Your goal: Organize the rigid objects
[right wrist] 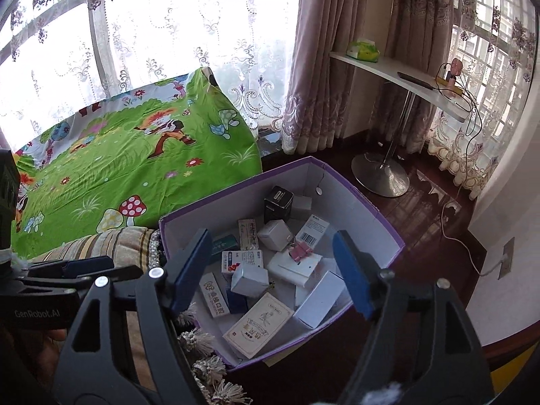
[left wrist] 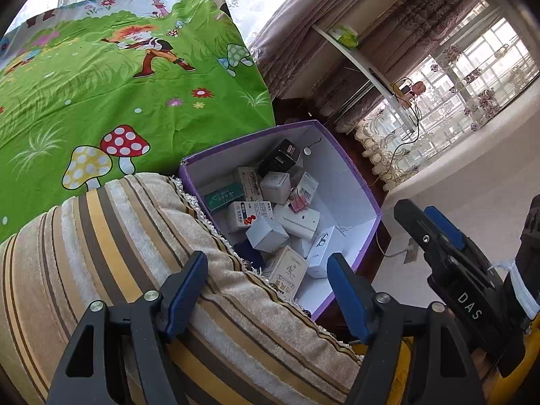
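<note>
While both grippers stand open with nothing between their pads, the coming move turns on what lies ahead of each. In the right wrist view the right gripper (right wrist: 273, 266) frames the box (right wrist: 368, 202) squarely: its blue pads sit at lower centre and the carton fills the middle of the frame just beyond them, so this hand looks the nearer and better aimed, in my judgement. In the left wrist view the left gripper (left wrist: 266, 283) hangs over the striped cushion (left wrist: 101, 253) at lower left, and the box lies ahead and slightly right of its pads, at centre frame; the right gripper shows there at the lower right edge, beside the box's near corner.

The box is a purple-edged, white-lined carton, open-topped, its long axis running from lower centre toward the upper right of the right wrist view. It stands between the cushion and dark floor, just below the green cartoon sheet (right wrist: 135, 155). Inside lie many small rigid packs in a loose heap: a black cube (right wrist: 278, 202) at the far end, white cartons mid-heap, a pink clip (right wrist: 300, 251), a barcode pack (right wrist: 314, 231), and a beige card box (right wrist: 260, 324) nearest the pads, lying flat and tilted. Nothing is stacked squarely; the sorting looks unfinished.
</note>
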Motion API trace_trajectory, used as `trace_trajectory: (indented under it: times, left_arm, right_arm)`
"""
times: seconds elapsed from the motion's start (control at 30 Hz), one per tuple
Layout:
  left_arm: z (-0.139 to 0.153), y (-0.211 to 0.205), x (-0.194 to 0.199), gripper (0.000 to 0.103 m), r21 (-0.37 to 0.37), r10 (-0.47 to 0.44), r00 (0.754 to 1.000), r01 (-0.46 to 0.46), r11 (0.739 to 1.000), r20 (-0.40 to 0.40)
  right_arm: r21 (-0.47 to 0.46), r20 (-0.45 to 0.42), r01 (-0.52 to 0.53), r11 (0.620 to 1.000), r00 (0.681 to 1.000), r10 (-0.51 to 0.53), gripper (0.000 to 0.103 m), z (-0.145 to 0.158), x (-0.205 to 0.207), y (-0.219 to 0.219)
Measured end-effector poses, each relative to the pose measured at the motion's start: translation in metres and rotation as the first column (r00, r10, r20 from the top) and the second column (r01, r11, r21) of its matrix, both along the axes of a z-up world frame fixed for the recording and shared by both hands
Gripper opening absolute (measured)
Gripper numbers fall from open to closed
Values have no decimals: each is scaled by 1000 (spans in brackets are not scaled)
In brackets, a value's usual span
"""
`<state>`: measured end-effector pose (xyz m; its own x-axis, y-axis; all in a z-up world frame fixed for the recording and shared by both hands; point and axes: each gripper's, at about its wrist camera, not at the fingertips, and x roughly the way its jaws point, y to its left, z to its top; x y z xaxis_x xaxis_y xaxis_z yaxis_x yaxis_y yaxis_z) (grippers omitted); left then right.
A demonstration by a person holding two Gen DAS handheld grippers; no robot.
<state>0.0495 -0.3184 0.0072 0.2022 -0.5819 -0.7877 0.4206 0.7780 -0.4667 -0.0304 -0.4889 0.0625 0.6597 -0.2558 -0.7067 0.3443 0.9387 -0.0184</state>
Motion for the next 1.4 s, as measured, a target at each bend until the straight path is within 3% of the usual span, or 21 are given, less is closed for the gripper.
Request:
trace_trajectory:
  times: [0.3, 0.5, 1.4]
  left_arm:
    - [2, -5, -10, 89, 27, -27, 999, 26, 999, 30]
    - [2, -6, -8, 96, 2, -44, 999, 44, 999, 20]
    - [1, -7, -8, 97, 18, -45, 998, 44, 999, 39]
  right_arm:
    - [-3, -27, 19, 1000, 999, -19, 78, -7, -14, -4]
    - [6, -29, 19, 1000, 999, -19, 78, -8, -13, -5]
    - [21, -54, 15, 1000, 998, -14, 78, -16, -11, -6]
